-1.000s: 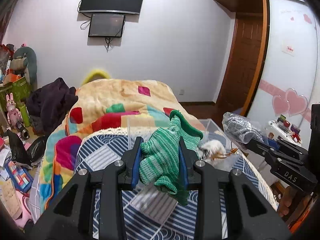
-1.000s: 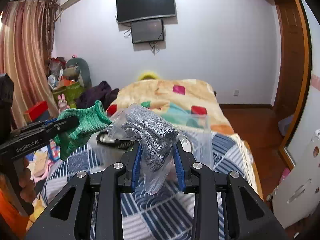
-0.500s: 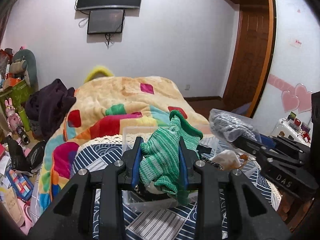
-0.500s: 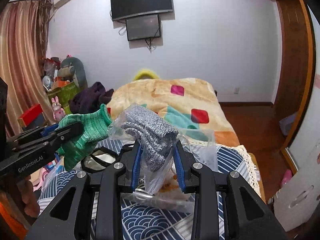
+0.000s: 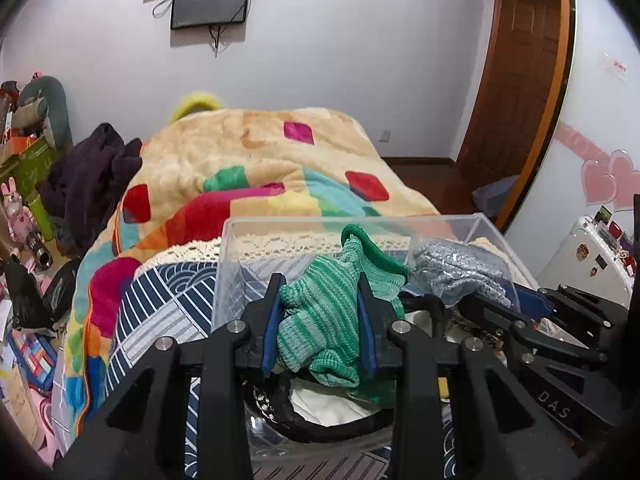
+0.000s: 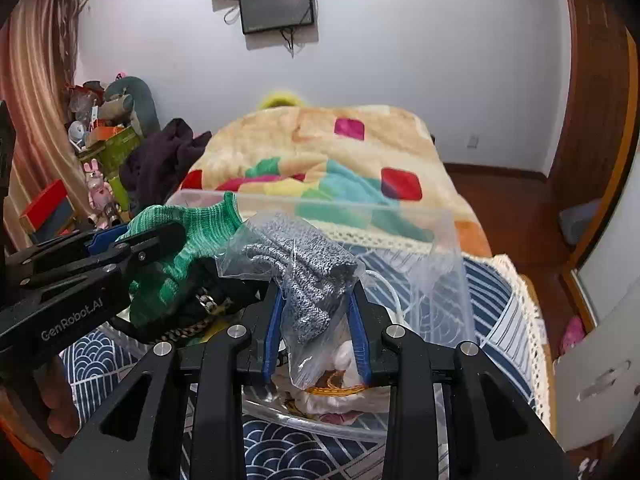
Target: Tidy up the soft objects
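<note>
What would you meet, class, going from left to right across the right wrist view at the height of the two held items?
Left tongs → green knitted glove → grey knitted item in its clear bag → clear plastic box wall → lace-edged bedspread.

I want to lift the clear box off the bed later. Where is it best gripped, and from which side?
Probably pinch the clear plastic box by its thin upright far wall, coming from above: that top edge is bare, while both grippers and their loads crowd the near side.
</note>
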